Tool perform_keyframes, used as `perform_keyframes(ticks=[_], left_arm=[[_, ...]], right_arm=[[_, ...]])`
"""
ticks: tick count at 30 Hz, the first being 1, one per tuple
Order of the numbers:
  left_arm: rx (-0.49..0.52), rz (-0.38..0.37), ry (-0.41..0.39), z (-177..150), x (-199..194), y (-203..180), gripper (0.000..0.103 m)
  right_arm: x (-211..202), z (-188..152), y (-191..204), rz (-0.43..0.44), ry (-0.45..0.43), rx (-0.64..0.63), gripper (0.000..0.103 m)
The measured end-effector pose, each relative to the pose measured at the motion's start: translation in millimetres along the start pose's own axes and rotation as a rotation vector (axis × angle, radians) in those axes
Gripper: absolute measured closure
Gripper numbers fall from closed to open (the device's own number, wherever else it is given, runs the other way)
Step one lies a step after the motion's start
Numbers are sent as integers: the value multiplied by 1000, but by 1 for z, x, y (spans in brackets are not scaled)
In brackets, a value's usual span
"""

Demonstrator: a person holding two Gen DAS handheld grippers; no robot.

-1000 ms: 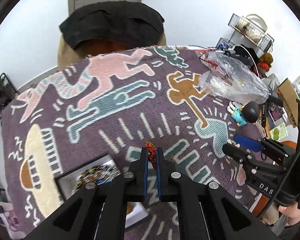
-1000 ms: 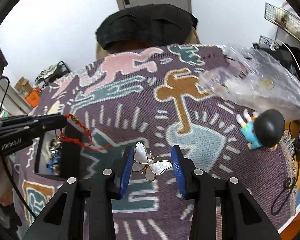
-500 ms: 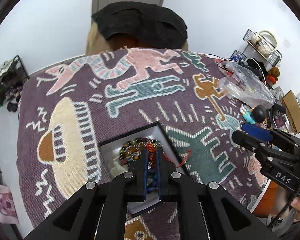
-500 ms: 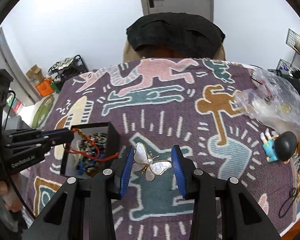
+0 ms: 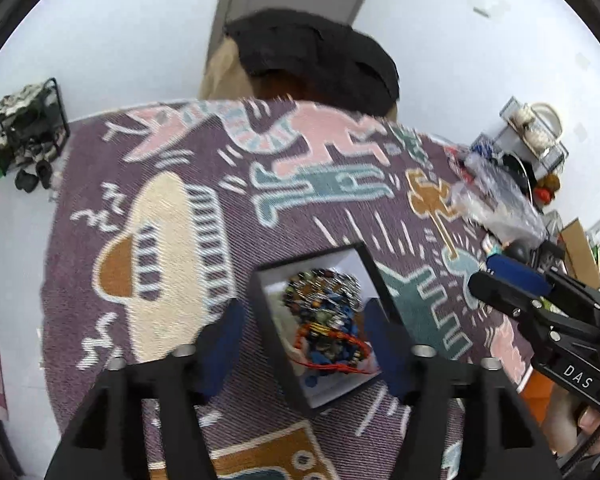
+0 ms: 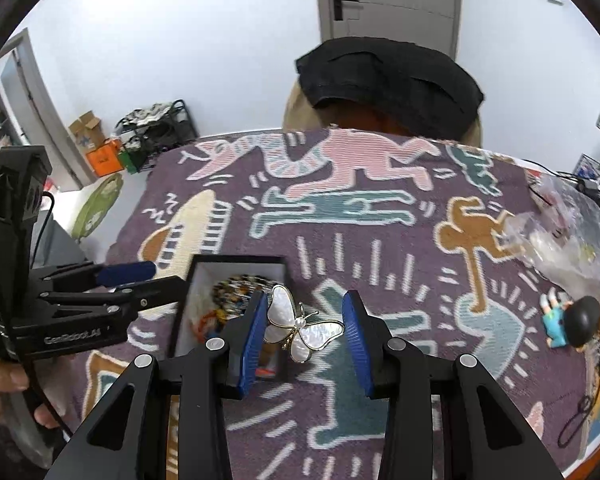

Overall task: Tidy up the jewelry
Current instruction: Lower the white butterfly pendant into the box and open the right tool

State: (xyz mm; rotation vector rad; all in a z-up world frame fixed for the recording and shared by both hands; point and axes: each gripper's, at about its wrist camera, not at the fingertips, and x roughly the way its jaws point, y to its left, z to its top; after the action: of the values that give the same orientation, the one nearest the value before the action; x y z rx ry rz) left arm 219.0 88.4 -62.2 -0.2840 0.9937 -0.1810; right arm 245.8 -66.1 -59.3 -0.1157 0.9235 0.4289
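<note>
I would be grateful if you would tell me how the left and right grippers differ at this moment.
The left gripper is open and empty, its fingers either side of the black box, with the red cord lying inside. The right gripper holds a butterfly brooch between its fingers, beside the box rather than over it. Both have black arms and blue pads.

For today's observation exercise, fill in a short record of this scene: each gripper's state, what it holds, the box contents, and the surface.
left gripper: open, empty, fingers either side of the box
right gripper: shut on butterfly brooch, beside the box
box: black, white inside, open, on the cloth
box contents: beaded jewelry, red cord bracelet on top
surface: purple patterned cloth
nearby: plastic bag, small figurine
</note>
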Motion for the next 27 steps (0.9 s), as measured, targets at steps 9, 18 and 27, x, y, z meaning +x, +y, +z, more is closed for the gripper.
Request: perform_keyframes(ticks=[9, 18, 27], left_arm=[[-70, 1, -13, -10, -12, 45, 35], [-79, -19, -47, -17, -22, 57, 35], [-74, 20, -110, -15, -35, 45, 11]], right_arm=[[27, 10, 41, 31, 40, -45, 64], [46, 10, 60, 55, 72, -35, 33], [29, 6, 43, 25, 51, -3, 16]])
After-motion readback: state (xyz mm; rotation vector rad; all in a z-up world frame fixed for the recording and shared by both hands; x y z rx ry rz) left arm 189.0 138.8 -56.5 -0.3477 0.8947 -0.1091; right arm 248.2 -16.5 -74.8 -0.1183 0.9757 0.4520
